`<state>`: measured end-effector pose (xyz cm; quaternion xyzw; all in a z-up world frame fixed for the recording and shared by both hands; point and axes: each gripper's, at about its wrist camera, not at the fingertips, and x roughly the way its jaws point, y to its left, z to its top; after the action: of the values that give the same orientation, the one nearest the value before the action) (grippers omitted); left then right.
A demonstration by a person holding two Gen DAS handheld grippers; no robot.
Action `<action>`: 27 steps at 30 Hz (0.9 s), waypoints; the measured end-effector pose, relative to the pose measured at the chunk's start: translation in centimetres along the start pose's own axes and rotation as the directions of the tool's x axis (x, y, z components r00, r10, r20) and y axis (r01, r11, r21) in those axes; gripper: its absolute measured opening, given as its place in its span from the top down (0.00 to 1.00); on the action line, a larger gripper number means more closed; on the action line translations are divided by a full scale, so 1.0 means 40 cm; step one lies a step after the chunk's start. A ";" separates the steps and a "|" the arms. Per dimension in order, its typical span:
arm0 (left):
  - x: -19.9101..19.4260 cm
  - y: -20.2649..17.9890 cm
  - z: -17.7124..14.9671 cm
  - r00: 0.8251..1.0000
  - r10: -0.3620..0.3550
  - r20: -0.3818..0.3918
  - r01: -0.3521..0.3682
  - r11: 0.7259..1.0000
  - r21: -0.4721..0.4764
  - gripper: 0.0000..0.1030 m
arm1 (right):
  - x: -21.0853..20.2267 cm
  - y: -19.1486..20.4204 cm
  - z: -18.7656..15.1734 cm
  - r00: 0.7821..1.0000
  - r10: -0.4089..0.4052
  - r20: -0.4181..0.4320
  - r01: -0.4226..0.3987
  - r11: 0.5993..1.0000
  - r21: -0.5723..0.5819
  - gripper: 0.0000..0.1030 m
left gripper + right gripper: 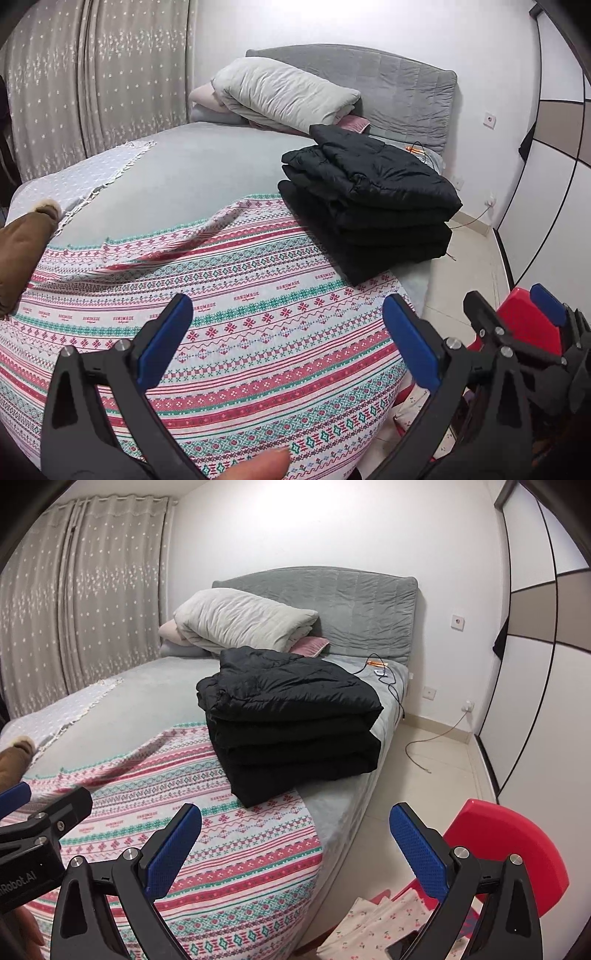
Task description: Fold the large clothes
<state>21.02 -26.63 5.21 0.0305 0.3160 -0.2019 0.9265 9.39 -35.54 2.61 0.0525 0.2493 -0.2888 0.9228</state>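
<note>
My left gripper point(288, 339) hangs with its jaws spread wide and nothing between them, the blue pads point(164, 339) angled outward over the patterned blanket point(258, 332) at the near end of the bed. A fingertip point(262, 467) of the hand holding it shows at the bottom edge of the left wrist view. My right gripper point(295, 843) sits just to the right of it, jaws equally wide and empty, pointing forward over the bed's near corner and the floor. From the left wrist view I see the right gripper point(517, 314) off to the side in front of a red chair point(528, 325); from the right wrist view the left gripper's body point(40, 834) is just beside mine.

Beyond both, the black padded garment point(291, 716) lies folded in a thick stack near the right edge of the bed point(147, 690), partly on the patterned blanket, partly on the grey cover. A brown garment with a fleecy edge point(26, 247) lies at the far left. Rolled pale bedding point(240, 618) leans by the grey headboard point(351, 602), with a cable point(384, 675) on the mattress nearby.
</note>
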 end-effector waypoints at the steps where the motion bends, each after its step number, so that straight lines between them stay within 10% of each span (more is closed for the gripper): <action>1: 0.001 0.001 0.000 1.000 -0.007 0.001 0.007 1.000 0.005 0.01 | 0.001 0.000 -0.001 1.000 -0.001 0.000 0.001 1.000 0.001 0.01; 27: 0.017 0.016 0.004 0.999 -0.033 -0.006 0.033 0.999 0.009 0.01 | 0.016 0.007 0.004 1.000 -0.019 -0.012 0.019 0.999 0.047 0.01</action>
<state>21.85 -26.30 4.89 0.0302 0.3180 -0.2187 0.9220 10.05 -35.68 2.41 0.0737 0.2480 -0.3031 0.9172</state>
